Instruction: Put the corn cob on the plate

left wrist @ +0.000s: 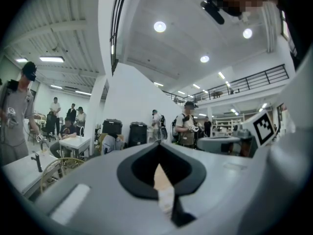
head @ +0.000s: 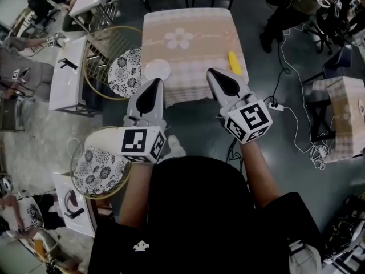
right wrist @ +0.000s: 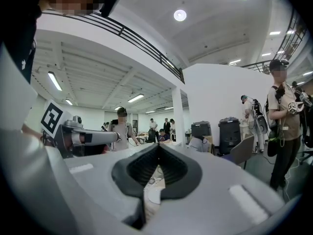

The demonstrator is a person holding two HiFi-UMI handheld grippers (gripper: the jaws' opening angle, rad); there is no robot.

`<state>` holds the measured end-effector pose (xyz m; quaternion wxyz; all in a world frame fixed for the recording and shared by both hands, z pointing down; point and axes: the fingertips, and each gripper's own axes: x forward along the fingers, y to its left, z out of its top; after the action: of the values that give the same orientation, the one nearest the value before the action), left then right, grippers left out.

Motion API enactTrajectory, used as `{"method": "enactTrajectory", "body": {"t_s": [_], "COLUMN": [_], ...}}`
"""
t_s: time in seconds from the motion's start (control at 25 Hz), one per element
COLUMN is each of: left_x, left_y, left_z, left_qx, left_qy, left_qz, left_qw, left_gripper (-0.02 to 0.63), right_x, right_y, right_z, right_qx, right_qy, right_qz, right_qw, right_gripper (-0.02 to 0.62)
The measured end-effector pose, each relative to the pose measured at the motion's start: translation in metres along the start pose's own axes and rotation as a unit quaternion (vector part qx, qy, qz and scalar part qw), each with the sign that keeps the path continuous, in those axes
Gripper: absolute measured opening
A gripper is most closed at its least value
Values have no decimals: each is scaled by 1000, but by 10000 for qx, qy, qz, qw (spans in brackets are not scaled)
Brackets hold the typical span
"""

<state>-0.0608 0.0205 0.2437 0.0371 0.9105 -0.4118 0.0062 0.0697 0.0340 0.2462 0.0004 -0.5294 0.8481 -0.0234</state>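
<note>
The yellow corn cob [head: 234,62] lies on the right part of a small table with a beige checked cloth [head: 188,39]. A white plate [head: 157,70] rests near the table's front left corner. In the head view my left gripper [head: 155,83] points at the table's front edge, just right of and below the plate, and its jaws are shut and empty. My right gripper [head: 214,72] is also shut and empty, its tip at the front edge left of the corn. A sliver of the plate [right wrist: 154,195] shows through the right jaws' gap.
A round wicker chair with a floral cushion [head: 125,67] stands left of the table, another [head: 101,164] by my left side. White tables [head: 68,73] line the left. Cables [head: 296,113] trail on the floor at right beside a second clothed table [head: 342,110]. People stand around.
</note>
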Motion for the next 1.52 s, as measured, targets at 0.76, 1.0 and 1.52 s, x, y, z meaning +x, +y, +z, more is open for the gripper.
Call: {"method": "enactTrajectory", "body": {"t_s": [0.76,1.0,1.52], "left_x": [35,41,47], "left_y": [85,111,147], "left_z": [-4,-6,-15], "left_qx": [-157,-176,-354], "left_qy": [88,110,124], "left_qz": [-93,-168,-380], "left_qw": [9998,9996,9986], "left_gripper": [8,8,8], "right_x": [85,107,133], "right_y": [2,8,19], "right_z": [0,-5,-10], "right_qx": [-43,-64,-152], "right_qy": [174,254,376], "right_qz": [-145,-230,-500], "right_qw": [9997,9994,9979], "right_gripper": [1,0,2]}}
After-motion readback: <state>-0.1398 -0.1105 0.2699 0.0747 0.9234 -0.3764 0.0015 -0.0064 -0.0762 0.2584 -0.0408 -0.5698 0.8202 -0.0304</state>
